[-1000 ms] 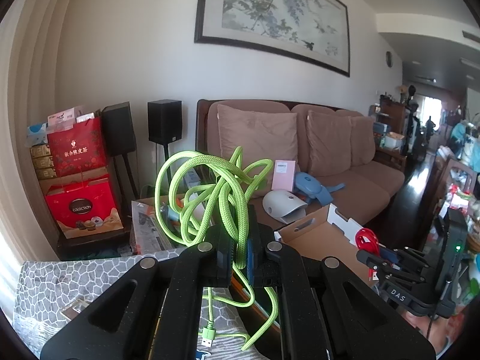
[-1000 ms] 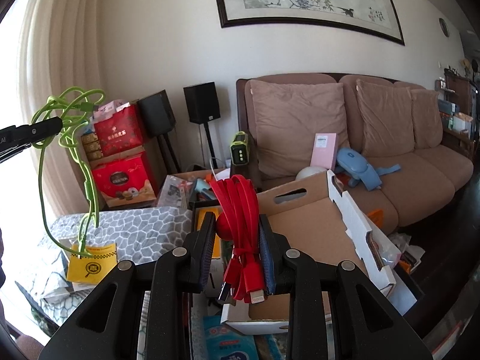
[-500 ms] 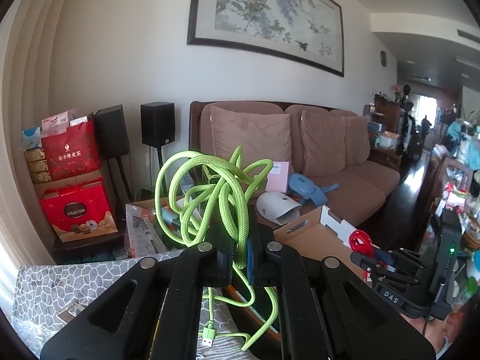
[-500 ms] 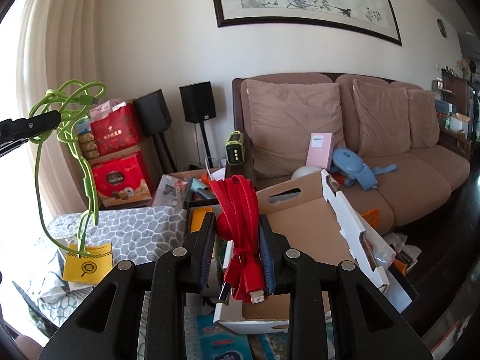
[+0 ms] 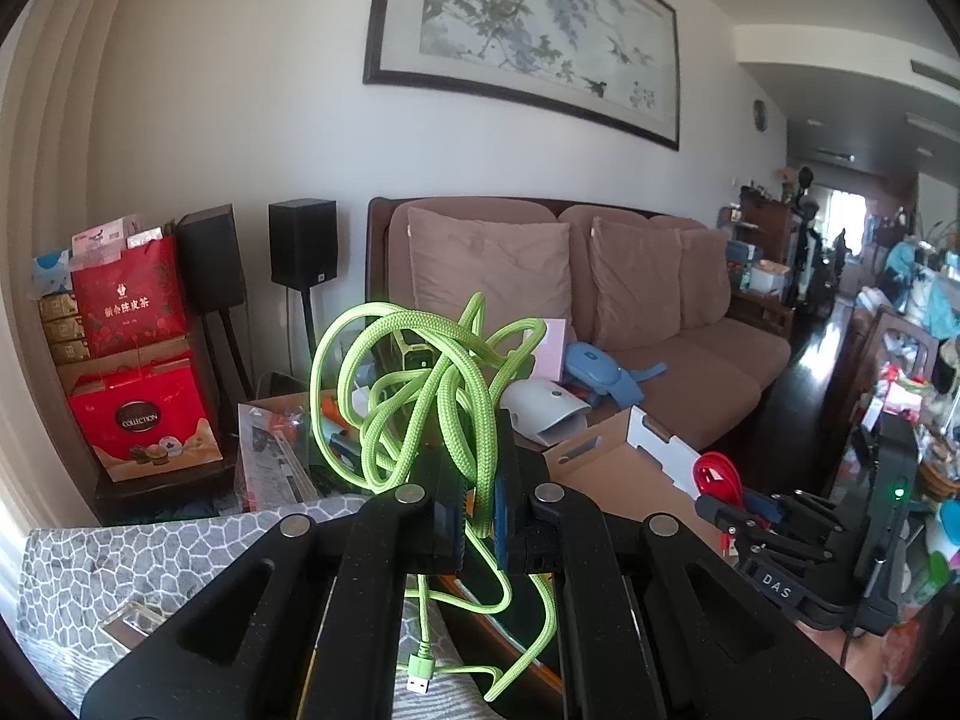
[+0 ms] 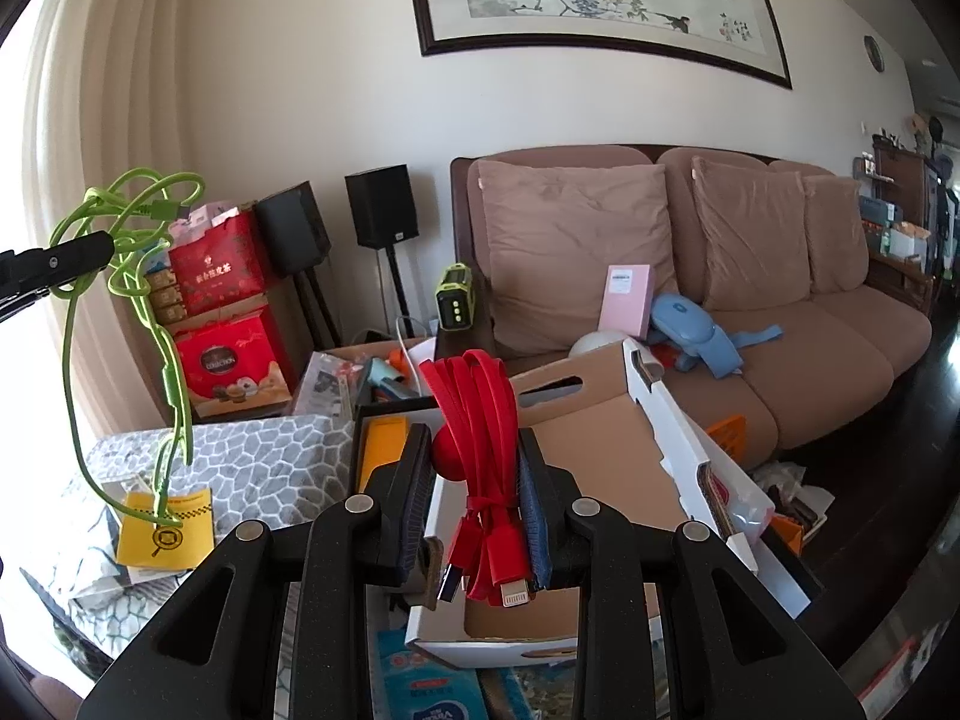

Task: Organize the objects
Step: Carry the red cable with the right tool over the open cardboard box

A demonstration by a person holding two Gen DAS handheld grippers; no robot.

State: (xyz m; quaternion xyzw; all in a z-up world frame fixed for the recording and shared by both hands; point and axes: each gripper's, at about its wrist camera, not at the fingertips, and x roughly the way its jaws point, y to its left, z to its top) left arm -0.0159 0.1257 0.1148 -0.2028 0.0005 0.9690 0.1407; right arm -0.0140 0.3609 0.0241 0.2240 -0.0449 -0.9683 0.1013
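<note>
My left gripper (image 5: 478, 501) is shut on a tangled green braided cable (image 5: 420, 384), held in the air; its USB end hangs below. The green cable also shows in the right wrist view (image 6: 129, 252), hanging from the left gripper at the far left. My right gripper (image 6: 477, 480) is shut on a bundled flat red cable (image 6: 480, 414), held above an open cardboard box (image 6: 606, 438). The right gripper with the red cable shows at the right of the left wrist view (image 5: 717, 474).
A grey stone-patterned cloth (image 6: 252, 456) covers the table, with a yellow card (image 6: 165, 531) on it. A brown sofa (image 6: 780, 312) with cushions stands behind, holding a pink box (image 6: 627, 300) and a blue item (image 6: 690, 330). Red gift bags (image 5: 129, 306) and speakers stand at the left.
Both grippers keep their cables. The views have shifted slightly; the scene sits a little lower and farther in frame than one second ago.
</note>
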